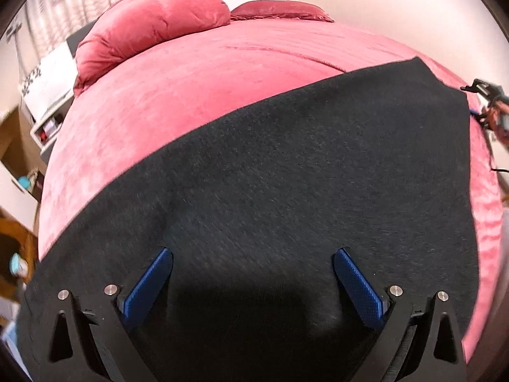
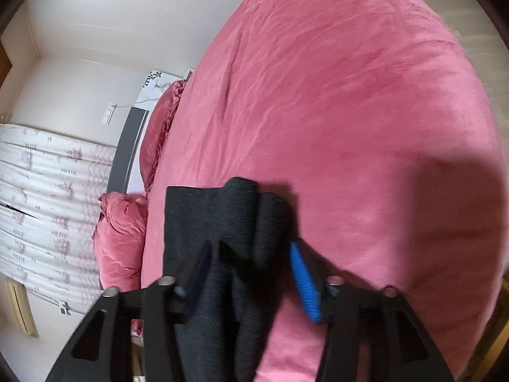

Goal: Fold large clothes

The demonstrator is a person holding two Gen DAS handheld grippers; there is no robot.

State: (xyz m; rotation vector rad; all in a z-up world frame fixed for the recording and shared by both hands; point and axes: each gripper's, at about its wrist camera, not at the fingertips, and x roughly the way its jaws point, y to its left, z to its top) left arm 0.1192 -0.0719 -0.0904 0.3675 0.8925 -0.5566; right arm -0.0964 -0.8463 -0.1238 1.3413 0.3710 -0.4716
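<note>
Pink-covered bed (image 1: 191, 95) under dark garment (image 1: 286, 159) and two pink pillows (image 1: 152, 22).

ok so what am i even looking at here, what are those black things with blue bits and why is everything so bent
Those are two hand-held grippers, each with a wide-angle camera that bends the picture. The black frames with blue pads are their fingers.

The left wrist view looks down past the left gripper, open above a dark garment spread flat on a pink bedspread, with pillows beyond. The right gripper shows at its far edge.

The right wrist view looks along the right gripper. A bunched corner of the garment lies between its fingers, which stand apart and do not press on it.
</note>
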